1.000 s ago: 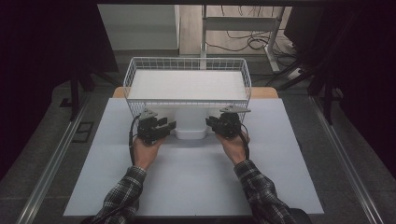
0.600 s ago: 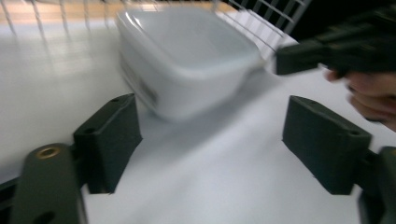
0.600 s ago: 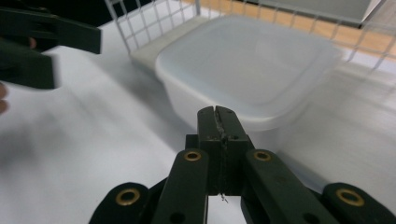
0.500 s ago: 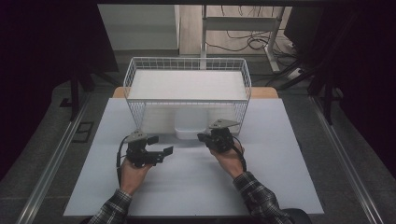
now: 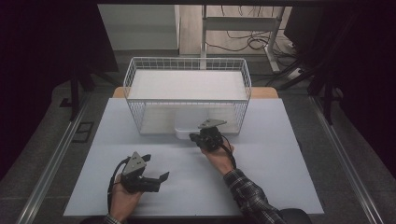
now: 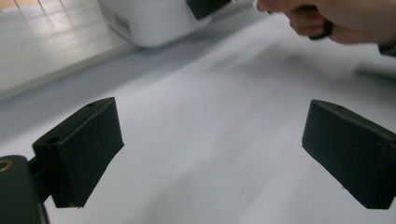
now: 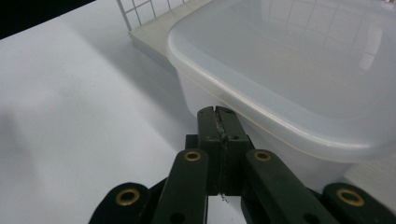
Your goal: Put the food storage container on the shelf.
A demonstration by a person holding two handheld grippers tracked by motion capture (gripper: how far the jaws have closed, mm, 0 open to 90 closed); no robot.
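The white tub [image 5: 187,132] sits under the wire basket [image 5: 187,70], at 12 o'clock on the table [image 5: 280,186], its near end poking out from under the basket's front edge; in the right gripper view its translucent lid [image 7: 299,70] is on. The right gripper [image 5: 198,137] lies just at the tub's 4 o'clock with its jaws pressed together on nothing, tips against the tub wall. The left gripper [image 5: 158,177] hovers well apart at the tub's 7 o'clock, jaws spread wide over bare table and pointing toward 3 o'clock.
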